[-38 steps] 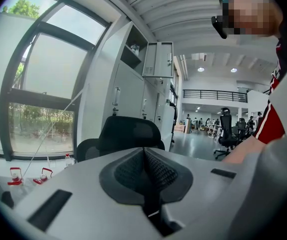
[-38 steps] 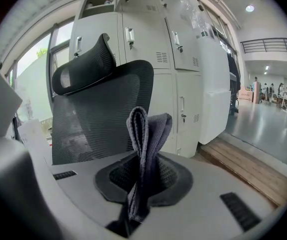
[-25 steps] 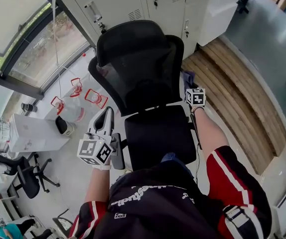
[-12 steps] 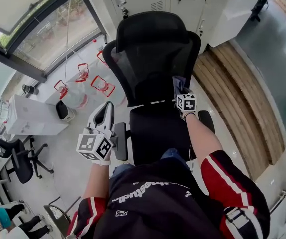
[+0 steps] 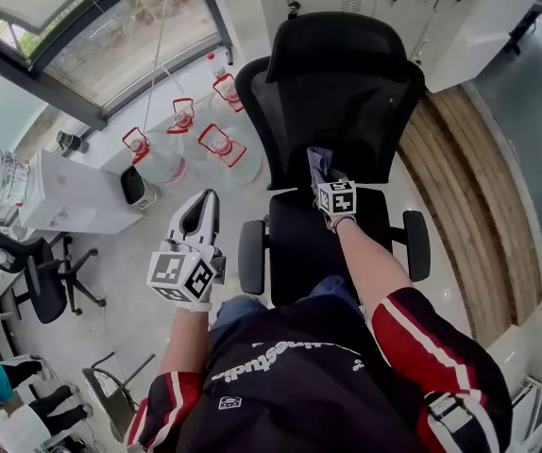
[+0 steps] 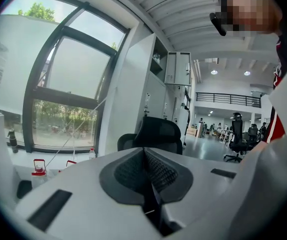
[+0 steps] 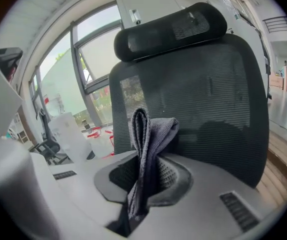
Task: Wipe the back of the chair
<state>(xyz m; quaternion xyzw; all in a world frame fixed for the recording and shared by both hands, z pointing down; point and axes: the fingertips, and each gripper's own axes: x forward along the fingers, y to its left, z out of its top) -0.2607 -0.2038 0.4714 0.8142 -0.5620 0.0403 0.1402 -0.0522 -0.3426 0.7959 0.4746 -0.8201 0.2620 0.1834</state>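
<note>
Cloth at the chair [image 5: 342, 102] back

I'm pinching the cloth [image 7: 151, 134] in my right gripper [image 7: 144, 176], near the back's lower middle. My left gripper [image 6: 146, 170] is hovering beside the armrest [image 5: 251, 256], jaws pressed together and empty.

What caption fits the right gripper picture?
Right gripper pinching a grey cloth, facing the black mesh chair back.

Daylight pours through the window [image 5: 110, 41] left of the chair [image 5: 342, 102], so the floor [image 5: 129, 286] beside it looks bright and the black mesh dark yet legible. Both gripper views bulge, with dark vignetted corners, and the foreground below the chair is soft.
</note>
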